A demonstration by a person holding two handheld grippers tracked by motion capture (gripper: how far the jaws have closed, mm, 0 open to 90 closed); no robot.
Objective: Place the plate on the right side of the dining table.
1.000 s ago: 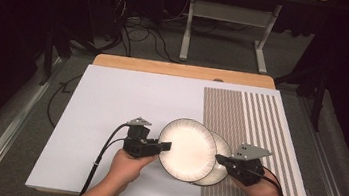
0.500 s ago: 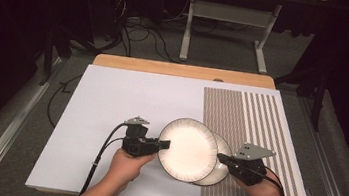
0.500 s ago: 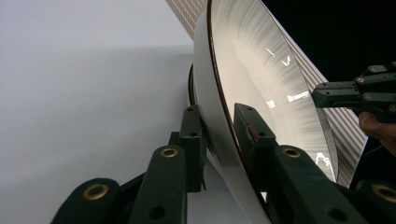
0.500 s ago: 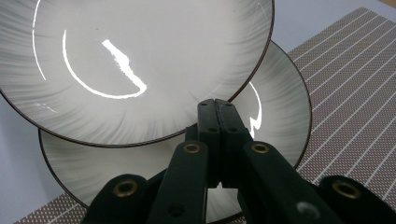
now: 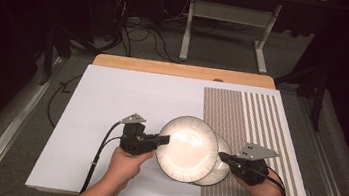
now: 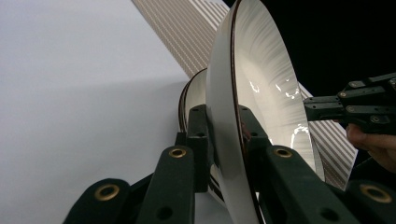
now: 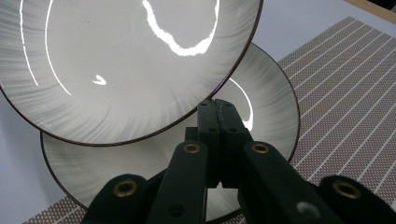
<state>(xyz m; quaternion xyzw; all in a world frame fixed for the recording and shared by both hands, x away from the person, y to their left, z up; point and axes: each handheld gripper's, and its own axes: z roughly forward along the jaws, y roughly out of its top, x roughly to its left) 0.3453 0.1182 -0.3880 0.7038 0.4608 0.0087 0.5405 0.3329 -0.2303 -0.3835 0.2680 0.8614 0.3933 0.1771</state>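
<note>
Light falls from above onto the white table (image 5: 110, 110), bright against a dim, nearly black room toward twelve o'clock. The upper plate (image 5: 187, 147) glares hard at its centre, washing out detail. In the gripper views, white streaks gleam on the glaze, and the black jaws at six o'clock look soft and unfocused.

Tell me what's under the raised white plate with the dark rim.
Under the raised white plate with the dark rim lies a second white dark-rimmed plate, resting on the white mat and brown striped placemat. Its left part is covered, so anything there stays hidden.
</note>
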